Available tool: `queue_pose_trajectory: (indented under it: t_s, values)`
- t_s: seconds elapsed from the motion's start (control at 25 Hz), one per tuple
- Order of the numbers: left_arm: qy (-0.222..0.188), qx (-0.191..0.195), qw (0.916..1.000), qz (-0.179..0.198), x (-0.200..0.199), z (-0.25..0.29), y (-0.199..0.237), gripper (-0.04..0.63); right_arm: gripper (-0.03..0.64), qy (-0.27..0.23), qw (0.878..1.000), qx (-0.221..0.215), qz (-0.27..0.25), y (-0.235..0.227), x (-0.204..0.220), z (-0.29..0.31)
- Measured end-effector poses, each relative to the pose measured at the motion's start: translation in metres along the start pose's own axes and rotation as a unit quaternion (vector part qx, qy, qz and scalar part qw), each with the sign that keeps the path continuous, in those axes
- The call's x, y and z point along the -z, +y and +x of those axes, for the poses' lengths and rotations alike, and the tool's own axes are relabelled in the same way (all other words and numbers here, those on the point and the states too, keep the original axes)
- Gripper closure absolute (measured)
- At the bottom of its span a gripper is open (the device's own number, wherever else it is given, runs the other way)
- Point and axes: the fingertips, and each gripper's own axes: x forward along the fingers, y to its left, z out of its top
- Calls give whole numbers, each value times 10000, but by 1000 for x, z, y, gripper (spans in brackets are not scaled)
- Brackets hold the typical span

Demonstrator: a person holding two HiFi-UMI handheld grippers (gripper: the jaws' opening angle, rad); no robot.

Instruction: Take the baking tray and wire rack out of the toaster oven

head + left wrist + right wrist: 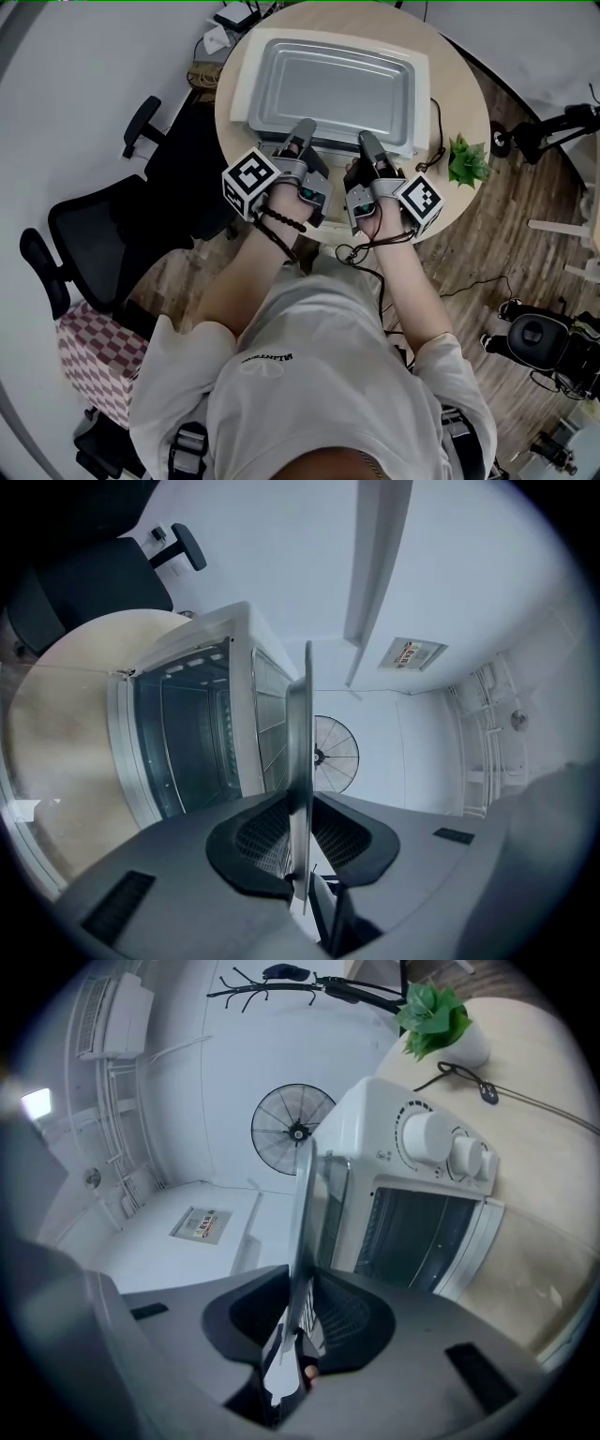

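The baking tray is out of the toaster oven and held level just above its white top, covering most of it in the head view. The left hand-held gripper pinches the tray's near rim, and the right hand-held gripper pinches the same rim just beside it. In each gripper view the thin metal edge runs straight between the pads.

The oven stands on a round counter and fills most of it. A potted plant sits near the counter's right edge, close to the right hand-held gripper, and a black cable lies along the oven's right side. Small devices crowd the far left rim.

Left of the counter a black office chair stands close, with a checked box behind it. On the right, wooden floor lies open, crossed by thin cables, with a black stand further out. A floor fan stands against the white wall beyond the oven.
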Motion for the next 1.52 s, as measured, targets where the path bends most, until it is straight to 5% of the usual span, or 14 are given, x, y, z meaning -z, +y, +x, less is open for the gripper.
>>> queue_pose_trajectory:
  t_s: [0.36,0.6,0.76,0.96,1.52]
  values:
    - [-1,67,9997,226,-1,4,0,514,523,-8,9999,53,-143,-3,-3,1]
    - [497,-80,9941,966,7,2,-5,468,522,-135,9995,86,-277,-1,-14,9]
    - [665,-153,9916,1095,12,-6,-1,468,534,-212,9992,150,-301,-3,-17,13]
    - [1249,-65,9798,1559,21,-4,-9,468,531,-329,9989,183,-278,-8,-25,13]
    - [1324,-10,9836,1227,8,4,-7,468,531,742,9930,3,-916,-10,32,-6]
